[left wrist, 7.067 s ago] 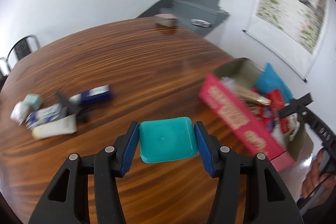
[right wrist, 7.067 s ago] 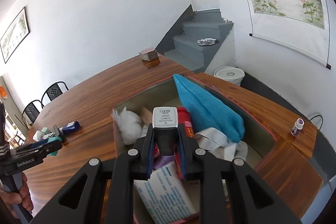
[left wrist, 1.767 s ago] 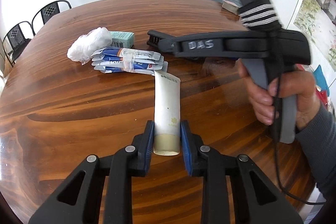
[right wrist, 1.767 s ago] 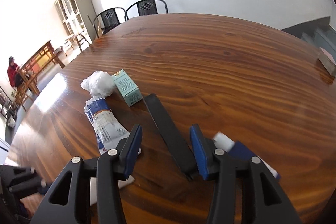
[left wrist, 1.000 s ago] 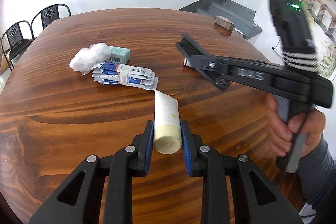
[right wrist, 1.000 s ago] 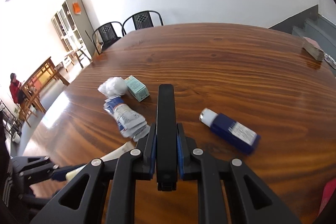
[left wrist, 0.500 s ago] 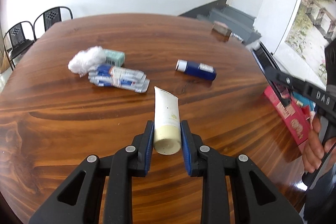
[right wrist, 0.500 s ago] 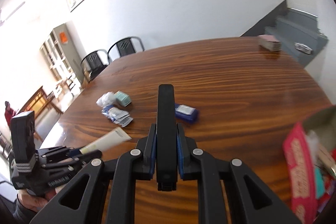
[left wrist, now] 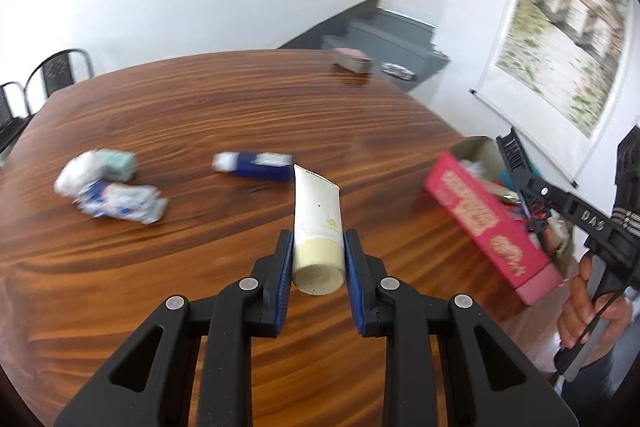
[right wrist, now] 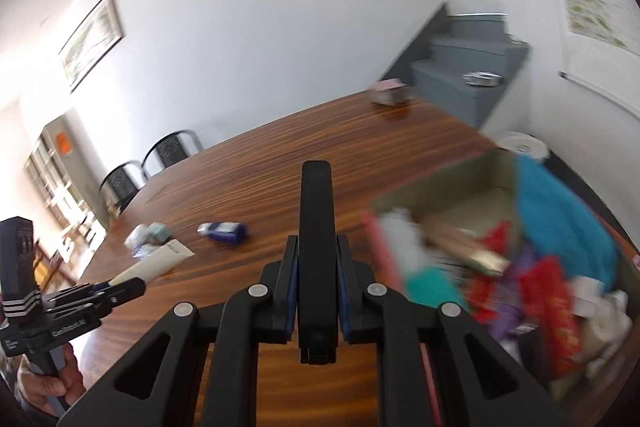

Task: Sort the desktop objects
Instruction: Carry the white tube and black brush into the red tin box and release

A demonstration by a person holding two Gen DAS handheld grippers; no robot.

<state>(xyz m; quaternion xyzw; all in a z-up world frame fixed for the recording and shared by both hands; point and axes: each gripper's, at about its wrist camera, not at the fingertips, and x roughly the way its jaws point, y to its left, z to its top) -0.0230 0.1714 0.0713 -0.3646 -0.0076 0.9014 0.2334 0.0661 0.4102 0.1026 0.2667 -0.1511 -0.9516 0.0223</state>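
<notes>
My left gripper is shut on a cream tube and holds it above the wooden table. My right gripper is shut on a black comb, held in the air beside the pink box. The box also shows in the left wrist view, to the right of the tube. A blue bottle, a white wad with a teal box and blue-white sachets lie on the table beyond my left gripper.
The pink box is full of items: a blue cloth, red packets, a teal piece. A small pinkish block sits at the table's far edge. Chairs stand behind the table; grey stairs are at the back.
Both grippers have swung right toward the pink box with their loads. The box now fills the right of the right wrist view; the table items have slid to the left.
</notes>
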